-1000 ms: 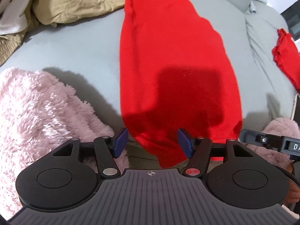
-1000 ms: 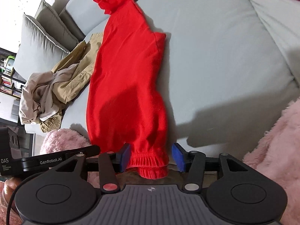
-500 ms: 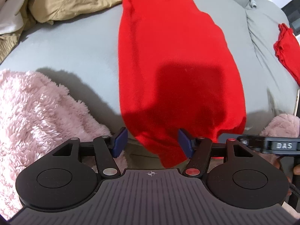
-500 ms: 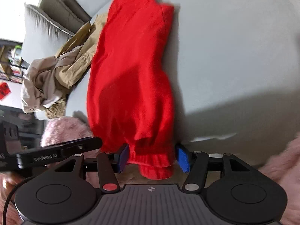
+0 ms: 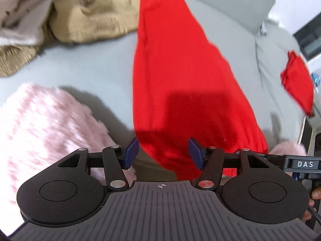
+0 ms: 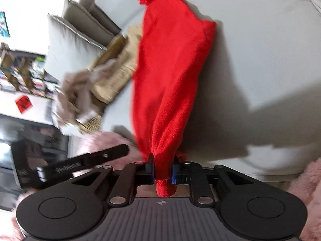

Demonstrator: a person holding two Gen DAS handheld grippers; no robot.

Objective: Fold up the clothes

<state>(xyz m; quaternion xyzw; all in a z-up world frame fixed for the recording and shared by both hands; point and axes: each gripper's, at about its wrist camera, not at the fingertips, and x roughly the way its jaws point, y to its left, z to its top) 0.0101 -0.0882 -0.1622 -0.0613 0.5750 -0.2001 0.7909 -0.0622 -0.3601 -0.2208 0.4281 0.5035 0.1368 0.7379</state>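
Pink fluffy blanket [image 5: 46, 128] lies at left, beige clothes [image 5: 88, 18] behind it. Left gripper [image 5: 163, 153] is spread wide, w/ the red garment [image 5: 180, 76] hem between its pads but not pinched. Right gripper [image 6: 163, 170] is clenched on the garment's bunched end [image 6: 163, 160], over the grey sofa [image 6: 260, 50]. Risk: one-sided lift makes the cloth twist & fold crooked

A grey sofa [image 5: 84, 64] fills both views — pale cushions [image 6: 66, 46] at its end, cluttered shelves [image 6: 22, 74] beyond, white wall [image 6: 30, 6] brightly lit.
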